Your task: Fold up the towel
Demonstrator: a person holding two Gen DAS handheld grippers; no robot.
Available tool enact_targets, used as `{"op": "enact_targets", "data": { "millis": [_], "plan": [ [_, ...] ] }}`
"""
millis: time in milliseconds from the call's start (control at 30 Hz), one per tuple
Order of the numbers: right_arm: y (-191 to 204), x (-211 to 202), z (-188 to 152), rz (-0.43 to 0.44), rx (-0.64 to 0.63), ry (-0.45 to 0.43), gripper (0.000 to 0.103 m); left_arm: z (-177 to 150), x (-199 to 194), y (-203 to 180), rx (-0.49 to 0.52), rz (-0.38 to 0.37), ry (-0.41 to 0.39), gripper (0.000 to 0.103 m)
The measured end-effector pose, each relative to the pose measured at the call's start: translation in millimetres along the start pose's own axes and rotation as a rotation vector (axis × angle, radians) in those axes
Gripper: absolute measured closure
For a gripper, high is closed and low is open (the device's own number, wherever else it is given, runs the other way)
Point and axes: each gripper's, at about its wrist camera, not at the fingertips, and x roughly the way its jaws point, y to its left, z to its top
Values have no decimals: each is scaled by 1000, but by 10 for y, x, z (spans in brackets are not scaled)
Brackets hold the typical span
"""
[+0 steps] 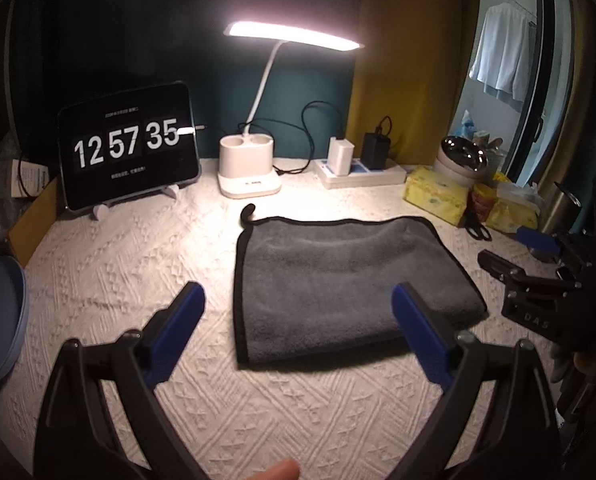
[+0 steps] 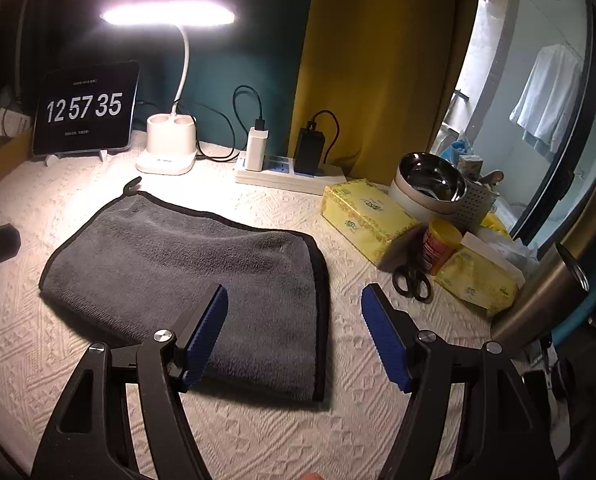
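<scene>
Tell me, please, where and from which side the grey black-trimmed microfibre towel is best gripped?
Probably the near trimmed corner of the grey black-trimmed microfibre towel, reached low from the front by the open right gripper. The layers there end in free edges, unlike the rounded fold on the other side.

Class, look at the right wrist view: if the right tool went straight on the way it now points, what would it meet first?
Probably the grey towel: the open right tool points at its bound right edge. Depth is unclear, so it might meet the white tablecloth beside that edge instead.

folded grey towel (image 1: 338, 280) on table, left tongs (image 1: 298, 312) spread
</scene>
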Motion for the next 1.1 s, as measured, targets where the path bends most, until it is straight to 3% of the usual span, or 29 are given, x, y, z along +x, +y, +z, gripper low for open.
{"op": "enact_targets", "data": {
  "millis": [333,633,1100],
  "plan": [
    [62,-375,-189,17,8,-24,30,-251,-363,-47,-13,-11,-19,8],
    [177,-810,-343,65,-3,-82,30,-418,-868,-42,-37,-15,-113,8],
    [147,-1564,-502,67,9,-179,31,-649,-1555,-211,-6,-13,-212,8]
  ]
}}
